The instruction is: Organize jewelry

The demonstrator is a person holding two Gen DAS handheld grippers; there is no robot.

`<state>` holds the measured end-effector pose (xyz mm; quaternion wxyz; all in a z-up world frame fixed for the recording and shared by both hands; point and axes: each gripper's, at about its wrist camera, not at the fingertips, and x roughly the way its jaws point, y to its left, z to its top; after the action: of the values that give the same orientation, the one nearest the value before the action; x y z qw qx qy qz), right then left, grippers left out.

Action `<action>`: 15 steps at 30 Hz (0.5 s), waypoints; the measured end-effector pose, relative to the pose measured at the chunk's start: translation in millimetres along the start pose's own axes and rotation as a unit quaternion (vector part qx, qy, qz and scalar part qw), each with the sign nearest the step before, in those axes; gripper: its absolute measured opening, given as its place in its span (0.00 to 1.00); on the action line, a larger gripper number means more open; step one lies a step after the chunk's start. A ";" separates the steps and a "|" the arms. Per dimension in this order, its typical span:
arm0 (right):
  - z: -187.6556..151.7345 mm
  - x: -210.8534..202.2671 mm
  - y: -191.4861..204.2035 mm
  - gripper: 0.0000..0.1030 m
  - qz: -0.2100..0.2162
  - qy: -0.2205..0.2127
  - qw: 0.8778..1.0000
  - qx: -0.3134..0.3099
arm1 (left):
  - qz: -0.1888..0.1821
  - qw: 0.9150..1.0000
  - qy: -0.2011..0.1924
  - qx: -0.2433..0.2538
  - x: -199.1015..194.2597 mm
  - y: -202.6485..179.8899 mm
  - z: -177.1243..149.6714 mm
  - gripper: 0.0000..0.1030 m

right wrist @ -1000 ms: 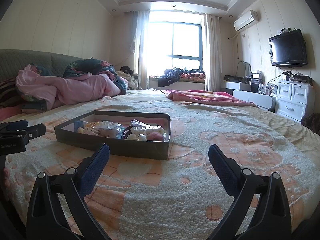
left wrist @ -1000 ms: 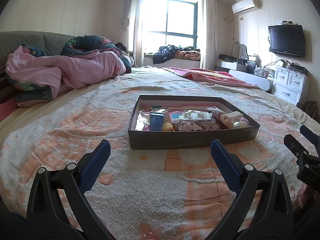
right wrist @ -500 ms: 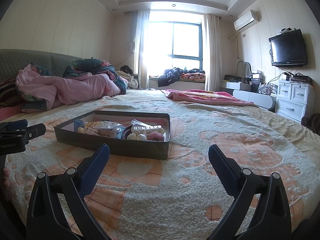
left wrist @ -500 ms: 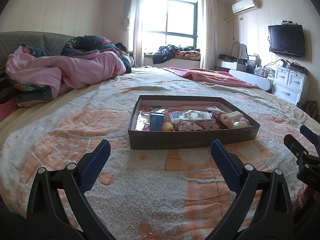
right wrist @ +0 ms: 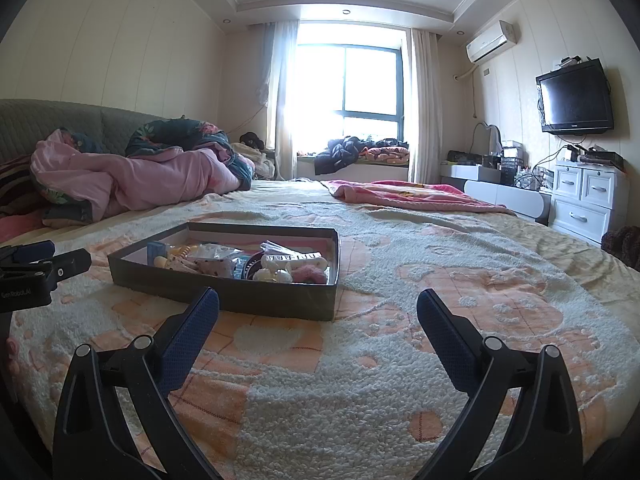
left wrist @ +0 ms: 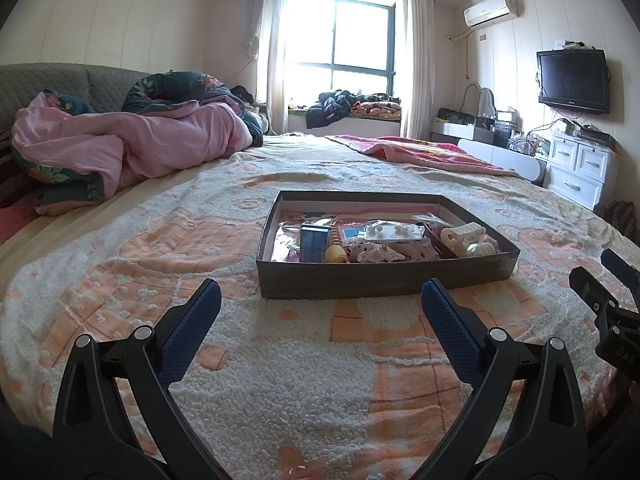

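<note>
A: What sits nearest the cameras?

B: The left gripper [left wrist: 320, 312], black arms with blue textured pads, jaws spread wide with nothing between them, above the fluffy cream-and-peach patterned bedspread [left wrist: 280, 380]. The right gripper [right wrist: 318, 316] has the same build and is spread just as wide, also empty. Each shows at the edge of the other's view, the right one at the left camera's right border, the left one at the right camera's left border.

A: And the jewelry?

B: Just beyond the fingertips, resting on the bedspread: a shallow dark grey rectangular cardboard box [left wrist: 380, 278], open-topped. From the left camera it lies straight ahead; from the right camera it lies ahead and to the left. Inside are a small blue rectangular case [left wrist: 314, 243] at the front left, a yellow beaded piece [left wrist: 335, 247] touching its right side, clear plastic packets [left wrist: 394, 233] in the middle, a cream plastic claw clip [left wrist: 462, 236] at the right, and a fluffy pink pom [right wrist: 310, 275] seen from the right camera. Smaller pieces I can't make out.

A: Further back?

B: A crumpled pink quilt [left wrist: 132, 148] at the left, a pink blanket [left wrist: 416, 152] across the far right of the bed, then a bright window [left wrist: 340, 52], a white drawer unit [left wrist: 582, 172] and a wall-mounted black television [left wrist: 572, 80].
</note>
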<state>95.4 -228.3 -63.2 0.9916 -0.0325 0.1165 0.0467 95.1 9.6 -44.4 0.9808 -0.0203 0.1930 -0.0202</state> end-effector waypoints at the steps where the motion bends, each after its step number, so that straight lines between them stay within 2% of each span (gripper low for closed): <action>1: -0.1 -0.3 0.0 0.94 0.000 -0.001 1.000 0.000 | 0.000 1.000 0.000 0.000 0.0 -0.1 0.0 0.89; 15: -0.1 0.4 0.3 0.94 -0.001 0.001 1.000 0.000 | 0.000 1.000 0.001 0.000 -0.2 -0.9 -0.2 0.89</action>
<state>95.7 -228.0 -63.4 0.9915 -0.0331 0.1173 0.0454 94.9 8.8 -44.5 0.9806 -0.0202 0.1937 -0.0206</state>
